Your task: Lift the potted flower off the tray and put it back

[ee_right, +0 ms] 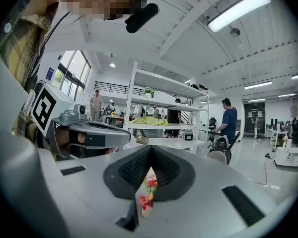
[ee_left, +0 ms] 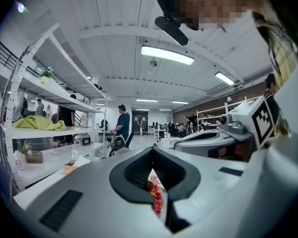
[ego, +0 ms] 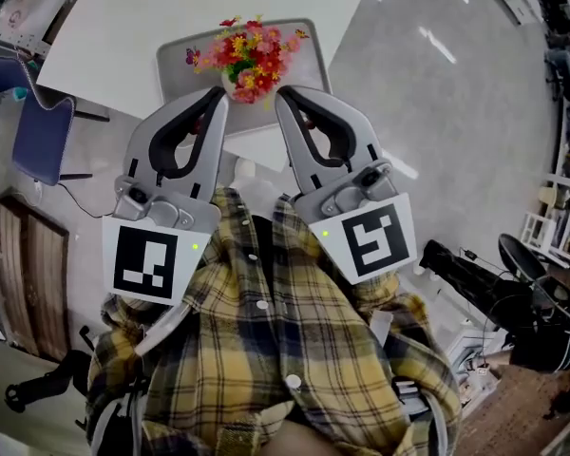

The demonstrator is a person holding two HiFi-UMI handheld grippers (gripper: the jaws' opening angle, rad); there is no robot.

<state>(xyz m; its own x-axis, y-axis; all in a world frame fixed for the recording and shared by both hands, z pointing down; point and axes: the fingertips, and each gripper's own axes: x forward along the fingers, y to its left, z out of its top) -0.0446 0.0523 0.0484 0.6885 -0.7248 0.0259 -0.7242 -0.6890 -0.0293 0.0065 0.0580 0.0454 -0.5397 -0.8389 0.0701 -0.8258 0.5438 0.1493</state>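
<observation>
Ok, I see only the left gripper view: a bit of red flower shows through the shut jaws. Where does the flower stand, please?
Observer: In the head view the flower stands on a grey tray, just beyond the tips of the left gripper and the right gripper.
Operator: And what is under the tray?
Observer: A white table, much wider than the tray.
Operator: Does the right gripper hold something?
Observer: No. Its own view shows its jaws shut, with nothing held between them.
</observation>
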